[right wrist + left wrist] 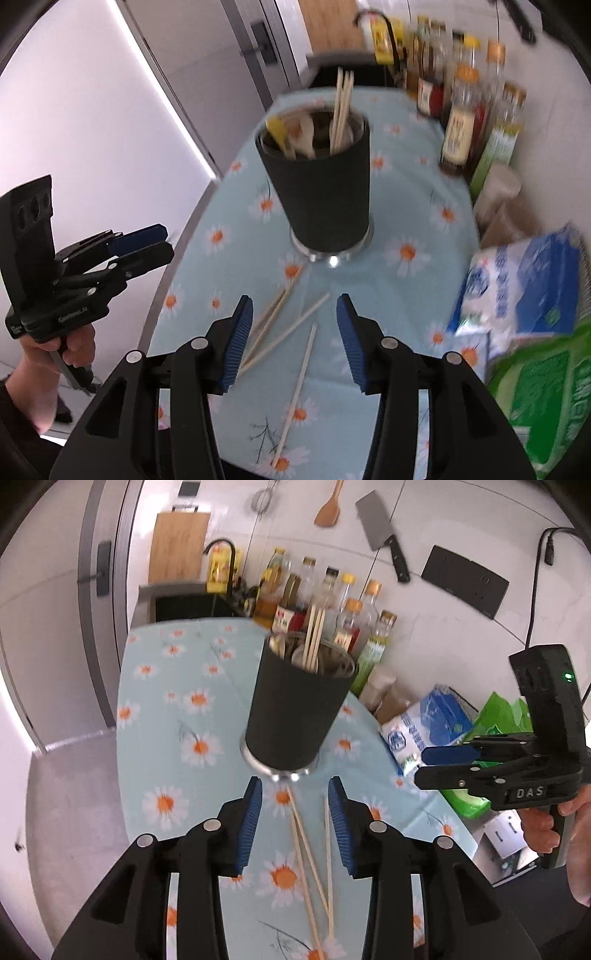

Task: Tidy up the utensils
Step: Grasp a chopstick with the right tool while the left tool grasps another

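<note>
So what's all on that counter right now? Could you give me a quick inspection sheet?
Surface: floral tablecloth on a counter.
Job's things: black utensil holder upright, chopsticks and spoons inside; loose chopsticks lying in front of it.
Clutter: sauce bottles, white-blue bag, green packet.
Grippers: left gripper and right gripper open, nothing between the pads.
Cables: black cable on the wall.
Surroundings: cleaver, wooden spatula, cutting board.

The worktop [155, 716] is being covered by a pale blue daisy-print cloth [417, 206]. A black utensil cup [295, 709] is being carried near its middle, loose chopsticks [310, 853] toward the near edge, bottles [332, 602] and packets [424, 727] along the wall edge.
</note>
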A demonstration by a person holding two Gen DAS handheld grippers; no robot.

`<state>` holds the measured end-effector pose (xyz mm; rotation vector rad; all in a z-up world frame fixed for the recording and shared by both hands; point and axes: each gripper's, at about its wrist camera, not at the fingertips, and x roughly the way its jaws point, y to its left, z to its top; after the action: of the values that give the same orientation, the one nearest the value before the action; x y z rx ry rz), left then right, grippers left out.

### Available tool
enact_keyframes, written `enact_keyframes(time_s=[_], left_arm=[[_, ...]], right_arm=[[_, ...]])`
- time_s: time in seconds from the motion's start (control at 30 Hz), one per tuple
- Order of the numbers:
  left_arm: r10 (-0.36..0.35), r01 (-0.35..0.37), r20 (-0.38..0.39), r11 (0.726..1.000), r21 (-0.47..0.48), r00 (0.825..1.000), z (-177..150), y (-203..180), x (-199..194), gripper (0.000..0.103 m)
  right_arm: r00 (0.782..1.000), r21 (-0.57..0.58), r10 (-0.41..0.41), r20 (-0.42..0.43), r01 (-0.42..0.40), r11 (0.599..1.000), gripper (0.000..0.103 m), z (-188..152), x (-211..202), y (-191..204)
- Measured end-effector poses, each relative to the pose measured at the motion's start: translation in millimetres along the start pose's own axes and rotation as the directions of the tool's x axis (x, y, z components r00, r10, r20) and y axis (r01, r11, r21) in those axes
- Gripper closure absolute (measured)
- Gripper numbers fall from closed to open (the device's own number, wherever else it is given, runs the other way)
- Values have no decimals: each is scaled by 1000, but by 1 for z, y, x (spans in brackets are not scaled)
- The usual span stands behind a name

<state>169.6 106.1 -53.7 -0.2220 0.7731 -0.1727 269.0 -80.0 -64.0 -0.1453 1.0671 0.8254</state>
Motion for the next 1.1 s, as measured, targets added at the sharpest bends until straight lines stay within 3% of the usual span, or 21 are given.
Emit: enact_keyframes(time_s=[0.1, 0.3, 0.43, 0.5, 0.6, 0.83, 1.1], left_arm=[[-4, 4, -30, 1000, -18, 1000, -14, 4, 6, 67], [-33, 29, -110, 999, -42, 993, -41, 8, 17, 67], [-22, 12, -160, 998, -61, 987, -59, 12, 25, 67], [-28, 14, -174, 997, -80, 984, -66, 15, 26, 67], [-31, 9, -203, 994, -105, 979, -79, 21, 29, 67], [-5, -24, -245, 993, -113, 970, -93, 29, 31, 67], [-13, -18, -271, 994, -111, 962, -94, 31, 35, 67]], right_arm=[[996, 50, 10, -94, -6, 999, 55, -7, 21, -6], [960, 120, 6, -280, 29, 992, 58, -17, 63, -13], [925, 138, -8, -380, 65, 988, 62, -22, 91, -13], [893, 143, -19, -449, 93, 985, 65, -26, 108, -11], [864, 139, -28, -502, 113, 984, 73, -30, 125, -6], [825, 104, -100, -556, 189, 976, 79, -31, 152, 6], [816, 15, -240, -526, 291, 957, 94, -38, 162, 38]])
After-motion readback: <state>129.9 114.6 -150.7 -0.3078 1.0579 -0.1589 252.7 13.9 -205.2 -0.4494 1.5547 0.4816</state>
